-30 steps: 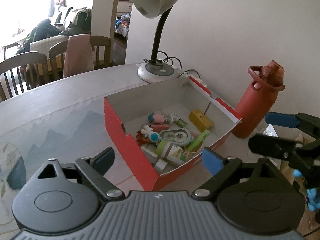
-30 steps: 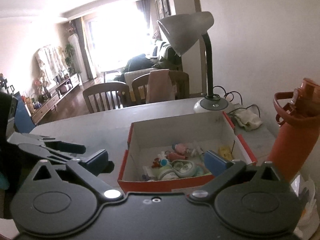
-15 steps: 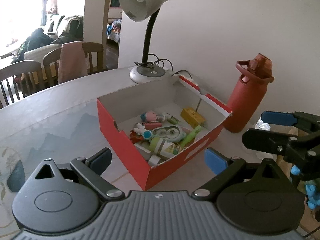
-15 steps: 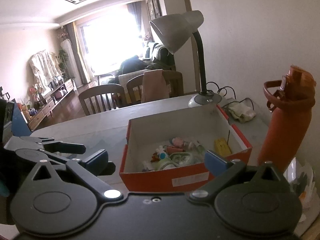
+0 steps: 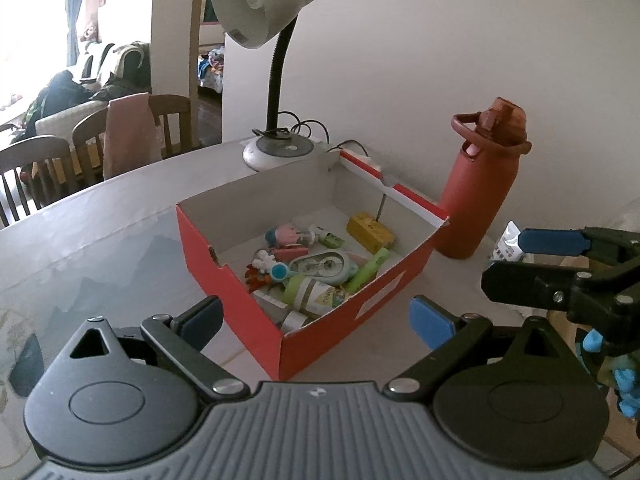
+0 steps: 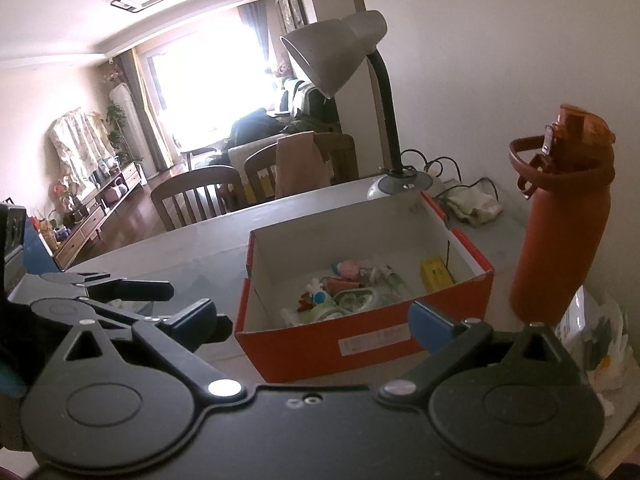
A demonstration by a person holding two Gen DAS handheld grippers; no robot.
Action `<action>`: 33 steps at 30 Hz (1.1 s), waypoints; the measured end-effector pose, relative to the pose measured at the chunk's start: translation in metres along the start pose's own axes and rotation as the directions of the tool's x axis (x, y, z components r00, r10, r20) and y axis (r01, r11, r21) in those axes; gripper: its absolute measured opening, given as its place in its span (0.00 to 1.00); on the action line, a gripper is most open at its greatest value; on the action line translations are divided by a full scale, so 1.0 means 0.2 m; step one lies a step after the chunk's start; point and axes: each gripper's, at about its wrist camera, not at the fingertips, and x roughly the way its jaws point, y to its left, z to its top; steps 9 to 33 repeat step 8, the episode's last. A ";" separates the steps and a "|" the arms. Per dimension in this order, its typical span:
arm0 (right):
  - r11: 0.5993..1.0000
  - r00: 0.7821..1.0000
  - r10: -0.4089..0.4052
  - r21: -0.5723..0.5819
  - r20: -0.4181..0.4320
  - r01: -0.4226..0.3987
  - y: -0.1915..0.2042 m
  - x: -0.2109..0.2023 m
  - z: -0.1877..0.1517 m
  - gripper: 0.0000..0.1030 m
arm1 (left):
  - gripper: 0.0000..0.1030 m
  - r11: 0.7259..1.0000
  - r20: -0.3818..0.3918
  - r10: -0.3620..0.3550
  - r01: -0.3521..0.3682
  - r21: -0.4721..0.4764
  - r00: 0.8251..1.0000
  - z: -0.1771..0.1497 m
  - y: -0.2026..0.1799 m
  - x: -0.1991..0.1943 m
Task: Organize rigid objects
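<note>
Both the left gripper (image 5: pixel 316 318) and right gripper (image 6: pixel 314 320) hang wide apart, holding nothing, near the red box (image 5: pixel 320 336) of little toys.

A big grey table (image 5: pixel 120 216) holds an open red cardboard box (image 5: pixel 236 276) w/ white inside. A tall red water bottle (image 5: pixel 476 196) stands just beside it. A grey desk lamp (image 5: pixel 276 148) sits behind, near a crumpled white cloth (image 6: pixel 472 206).

Red box (image 6: pixel 360 344): near wall hides the front contents. Small items (image 6: pixel 344 296) inside too small to identify. White packet (image 6: pixel 592 332) partly behind bottle (image 6: pixel 560 236); label unreadable.
</note>
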 end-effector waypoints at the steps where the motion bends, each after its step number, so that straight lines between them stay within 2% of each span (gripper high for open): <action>1: 1.000 1.000 -0.003 0.002 0.001 0.003 0.00 -0.01 0.00 0.99 | 0.97 1.000 0.001 0.001 -0.001 0.000 1.000 0.00 0.00 0.00; 7: 1.000 1.000 -0.010 0.018 0.000 0.010 0.01 0.00 -0.01 0.99 | 0.97 1.000 0.003 0.026 -0.026 -0.015 1.000 0.00 0.01 0.00; 33: 1.000 1.000 -0.013 0.021 0.001 0.013 0.02 0.00 -0.02 0.99 | 0.97 0.999 0.003 0.025 -0.025 -0.019 1.000 0.00 0.02 0.00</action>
